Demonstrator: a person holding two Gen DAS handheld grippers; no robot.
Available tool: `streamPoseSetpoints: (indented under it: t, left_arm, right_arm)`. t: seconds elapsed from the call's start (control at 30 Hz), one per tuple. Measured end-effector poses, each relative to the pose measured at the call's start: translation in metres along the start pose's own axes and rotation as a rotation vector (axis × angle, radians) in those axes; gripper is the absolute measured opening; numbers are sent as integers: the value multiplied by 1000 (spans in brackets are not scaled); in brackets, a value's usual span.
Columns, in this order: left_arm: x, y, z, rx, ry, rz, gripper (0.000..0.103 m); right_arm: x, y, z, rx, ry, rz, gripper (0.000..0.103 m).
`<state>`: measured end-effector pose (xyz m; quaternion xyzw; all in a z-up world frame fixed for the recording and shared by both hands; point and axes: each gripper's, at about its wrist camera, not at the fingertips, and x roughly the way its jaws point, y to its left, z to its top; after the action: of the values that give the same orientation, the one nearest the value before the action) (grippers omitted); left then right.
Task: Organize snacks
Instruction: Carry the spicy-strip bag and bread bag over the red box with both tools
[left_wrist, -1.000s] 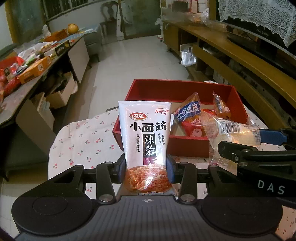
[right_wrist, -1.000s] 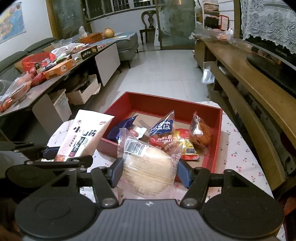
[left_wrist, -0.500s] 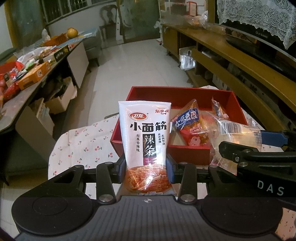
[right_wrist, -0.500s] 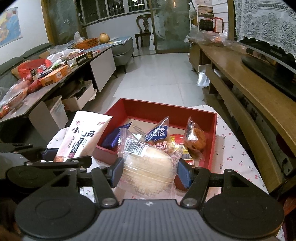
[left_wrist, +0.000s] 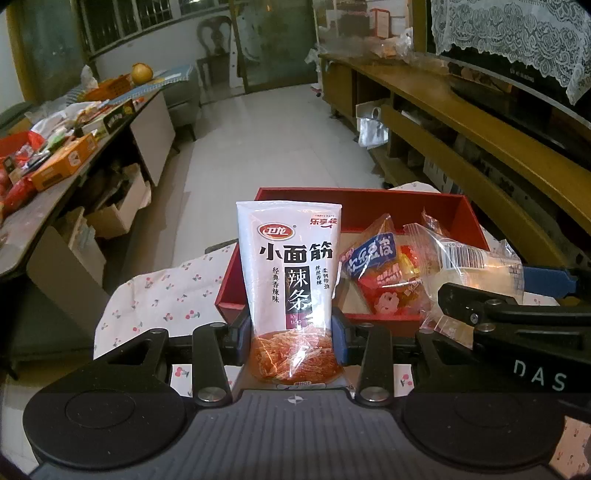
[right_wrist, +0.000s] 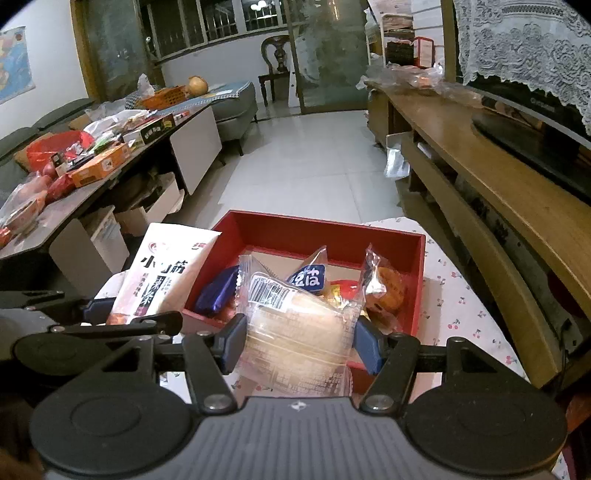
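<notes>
My left gripper (left_wrist: 293, 332) is shut on a white spicy-strip snack packet (left_wrist: 291, 273) that stands upright, just in front of the near left corner of the red box (left_wrist: 354, 206). My right gripper (right_wrist: 301, 338) is shut on a clear-wrapped bun with a barcode label (right_wrist: 295, 328), held above the box's near wall (right_wrist: 207, 317). Inside the box lie a blue packet (right_wrist: 216, 291), a blue-and-red snack bag (right_wrist: 308, 277) and a wrapped brown cake (right_wrist: 386, 288). In the left wrist view the bun (left_wrist: 476, 266) and the right gripper's fingers (left_wrist: 546, 277) show at right.
The box sits on a small table with a cherry-print cloth (left_wrist: 166, 295). A long cluttered table (right_wrist: 92, 162) runs along the left. A wooden TV bench (right_wrist: 491, 177) runs along the right, with tiled floor (right_wrist: 306, 166) between them.
Both views have tilted up a little, so the red box sits lower in the pictures. Both grips are unchanged.
</notes>
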<state>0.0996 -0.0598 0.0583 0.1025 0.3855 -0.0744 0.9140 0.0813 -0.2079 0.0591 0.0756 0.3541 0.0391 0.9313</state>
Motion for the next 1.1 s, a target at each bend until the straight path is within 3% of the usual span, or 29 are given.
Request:
streamPoseSetpoints:
  t: [1.1]
  left_arm:
    - [44, 3, 29, -41, 15, 7, 48]
  right_arm:
    - [44, -10, 24, 45, -7, -23, 68]
